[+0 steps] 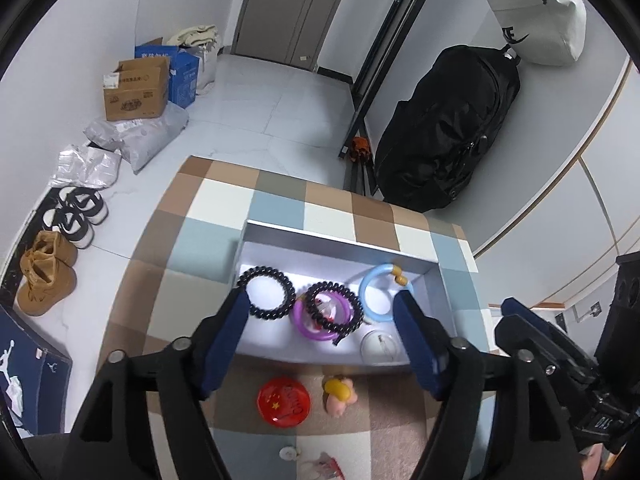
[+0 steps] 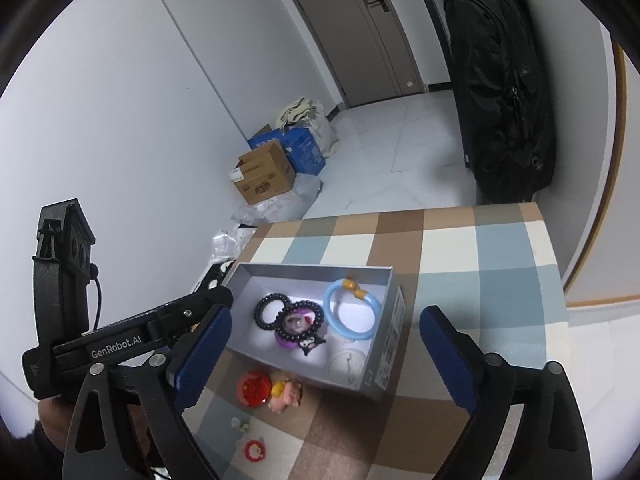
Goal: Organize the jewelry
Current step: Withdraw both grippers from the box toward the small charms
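A grey open box (image 1: 332, 242) (image 2: 394, 320) sits on the checkered table. In it lie a black bead bracelet (image 1: 267, 292) (image 2: 267, 312), a second black bead bracelet (image 1: 334, 307) (image 2: 303, 318) over a purple ring (image 1: 316, 326), a light blue ring with amber beads (image 1: 384, 292) (image 2: 352, 308) and a small white round piece (image 1: 379, 346) (image 2: 347, 360). In front of the box lie a red round badge (image 1: 283, 401) (image 2: 252, 392) and a pink and yellow figure (image 1: 339, 395) (image 2: 285, 394). My left gripper (image 1: 322, 312) is open above the box. My right gripper (image 2: 324, 340) is open and empty above the box's near side.
Small white and red trinkets (image 1: 289, 453) (image 2: 254, 450) lie near the table's front edge. The left gripper's body (image 2: 120, 340) is at the right gripper's left. On the floor are cardboard boxes (image 1: 138, 90), shoes (image 1: 46, 276) and a black bag (image 1: 448, 128).
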A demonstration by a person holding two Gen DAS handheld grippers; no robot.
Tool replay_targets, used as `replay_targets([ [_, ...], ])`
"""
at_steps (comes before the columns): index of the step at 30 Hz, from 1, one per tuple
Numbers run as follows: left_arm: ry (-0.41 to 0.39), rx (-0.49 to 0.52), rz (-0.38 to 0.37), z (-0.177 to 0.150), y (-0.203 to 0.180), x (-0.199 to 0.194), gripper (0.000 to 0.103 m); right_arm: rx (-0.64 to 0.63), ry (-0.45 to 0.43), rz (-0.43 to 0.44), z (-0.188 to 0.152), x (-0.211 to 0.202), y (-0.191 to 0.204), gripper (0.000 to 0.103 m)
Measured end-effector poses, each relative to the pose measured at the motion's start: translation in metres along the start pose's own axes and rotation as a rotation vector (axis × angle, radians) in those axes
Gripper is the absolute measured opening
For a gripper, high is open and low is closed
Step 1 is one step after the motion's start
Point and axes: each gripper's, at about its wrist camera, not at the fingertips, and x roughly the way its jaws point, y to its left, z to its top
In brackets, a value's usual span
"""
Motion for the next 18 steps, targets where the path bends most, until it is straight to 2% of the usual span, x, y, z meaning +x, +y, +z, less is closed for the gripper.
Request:
replay_targets([
  [6, 0.001, 0.037, 0.067, -0.013, 0.001, -0.009, 0.079, -0.009, -0.008, -0.006, -0.009, -0.009, 0.002, 0.101],
  [10, -0.015, 0.027, 0.063, -0.021, 0.008, -0.017, 0.080, -0.010, -0.011, -0.008, -0.016, -0.013, 0.005, 0.103],
  [13, -0.027, 0.025, 0.065, -0.025, 0.013, -0.024, 0.086, -0.026, -0.006, -0.012, -0.022, -0.016, 0.009, 0.103],
  [18, -0.020, -0.006, 0.063, -0.036, 0.024, -0.027, 0.086, -0.050, 0.007, -0.016, -0.031, -0.018, 0.015, 0.103],
])
